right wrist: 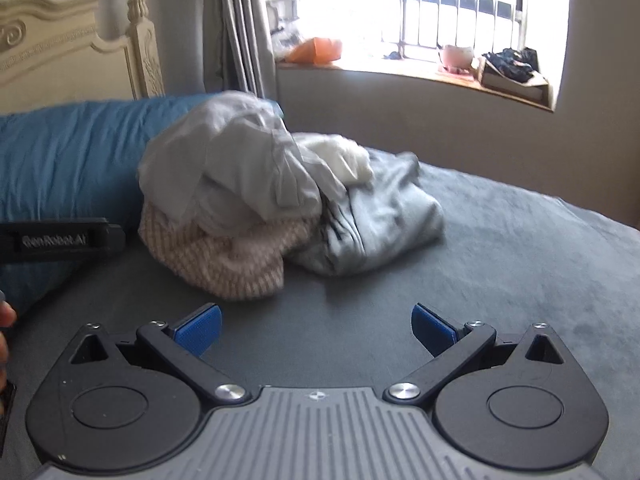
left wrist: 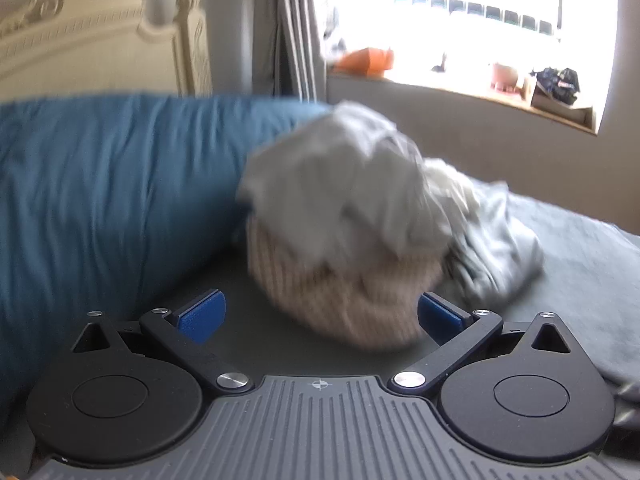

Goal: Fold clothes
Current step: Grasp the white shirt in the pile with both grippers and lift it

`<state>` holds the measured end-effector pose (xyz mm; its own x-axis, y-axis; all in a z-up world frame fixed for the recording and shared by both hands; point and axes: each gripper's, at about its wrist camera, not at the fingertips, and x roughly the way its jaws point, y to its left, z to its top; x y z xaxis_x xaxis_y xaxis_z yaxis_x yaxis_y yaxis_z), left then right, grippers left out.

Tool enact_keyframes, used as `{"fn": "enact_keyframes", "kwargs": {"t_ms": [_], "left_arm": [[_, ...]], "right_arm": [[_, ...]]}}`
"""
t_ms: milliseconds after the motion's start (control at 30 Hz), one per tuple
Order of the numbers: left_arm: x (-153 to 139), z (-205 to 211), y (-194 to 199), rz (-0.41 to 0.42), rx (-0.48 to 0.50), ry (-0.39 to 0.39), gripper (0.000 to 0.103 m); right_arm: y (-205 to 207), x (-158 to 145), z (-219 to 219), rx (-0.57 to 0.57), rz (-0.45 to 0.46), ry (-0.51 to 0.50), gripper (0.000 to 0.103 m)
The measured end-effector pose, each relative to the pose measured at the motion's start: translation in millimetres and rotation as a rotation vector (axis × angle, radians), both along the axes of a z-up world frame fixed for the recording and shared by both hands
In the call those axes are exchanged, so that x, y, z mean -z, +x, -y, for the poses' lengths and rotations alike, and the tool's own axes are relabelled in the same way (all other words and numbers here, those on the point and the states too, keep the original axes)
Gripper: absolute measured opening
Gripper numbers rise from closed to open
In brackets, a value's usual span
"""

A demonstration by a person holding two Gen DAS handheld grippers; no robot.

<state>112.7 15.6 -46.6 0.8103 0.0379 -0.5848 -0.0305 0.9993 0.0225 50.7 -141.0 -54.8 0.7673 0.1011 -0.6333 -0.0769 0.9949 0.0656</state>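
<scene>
Several clothes (right wrist: 256, 200) lie in a crumpled pile on the bed (right wrist: 520, 264), against the blue pillow (right wrist: 72, 160). Both tongs, left (left wrist: 320, 318) and right (right wrist: 316, 328), are spread wide and hold nothing (probably ready to pick one piece).

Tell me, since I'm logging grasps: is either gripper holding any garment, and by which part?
Nothing is held. The left gripper and right gripper are both open, short of the clothes pile.

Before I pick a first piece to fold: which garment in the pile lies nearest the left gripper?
The beige ribbed knit at the pile's bottom front, just ahead of the open left gripper. The pale grey and white pieces lie higher or farther back.
</scene>
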Motion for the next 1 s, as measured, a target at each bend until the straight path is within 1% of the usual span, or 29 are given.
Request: {"fn": "enact_keyframes", "kwargs": {"t_ms": [100,233,333,467,567,633,700,767,800,833,867,900,967,1000], "left_arm": [[6,3,32,0.074,0.014,0.049,0.103],[15,11,78,0.133,0.046,0.194,0.103],[25,15,108,0.151,0.111,0.264,0.103],[42,21,140,0.163,0.201,0.348,0.103],[58,25,156,0.158,0.268,0.402,0.103],[66,29,164,0.152,0.286,0.433,0.102],[71,30,172,0.141,0.289,0.442,0.101],[75,30,178,0.124,0.258,0.446,0.095],[77,29,180,0.115,0.234,0.449,0.085],[78,29,182,0.107,0.215,0.446,0.069],[78,28,183,0.100,0.210,0.429,0.061],[79,28,184,0.093,0.205,0.412,0.052],[79,27,186,0.084,0.197,0.378,0.041],[77,27,185,0.089,0.197,0.360,0.025]], "right_arm": [[42,-4,1,-0.002,0.032,0.055,0.103],[108,-14,-4,-0.026,0.048,0.145,0.103],[162,-19,-20,-0.048,0.051,0.198,0.103],[232,-18,-55,-0.122,0.030,0.268,0.103],[272,-17,-94,-0.207,0.029,0.260,0.103],[295,-12,-118,-0.263,0.002,0.243,0.102],[315,-5,-140,-0.286,-0.030,0.204,0.102],[327,7,-155,-0.301,-0.074,0.170,0.099],[332,13,-162,-0.302,-0.106,0.153,0.097],[333,18,-166,-0.298,-0.128,0.132,0.093],[334,23,-170,-0.292,-0.144,0.108,0.089],[334,28,-173,-0.286,-0.160,0.085,0.084],[327,30,-171,-0.279,-0.139,0.068,0.071],[324,30,-167,-0.271,-0.137,0.076,0.059]]}}
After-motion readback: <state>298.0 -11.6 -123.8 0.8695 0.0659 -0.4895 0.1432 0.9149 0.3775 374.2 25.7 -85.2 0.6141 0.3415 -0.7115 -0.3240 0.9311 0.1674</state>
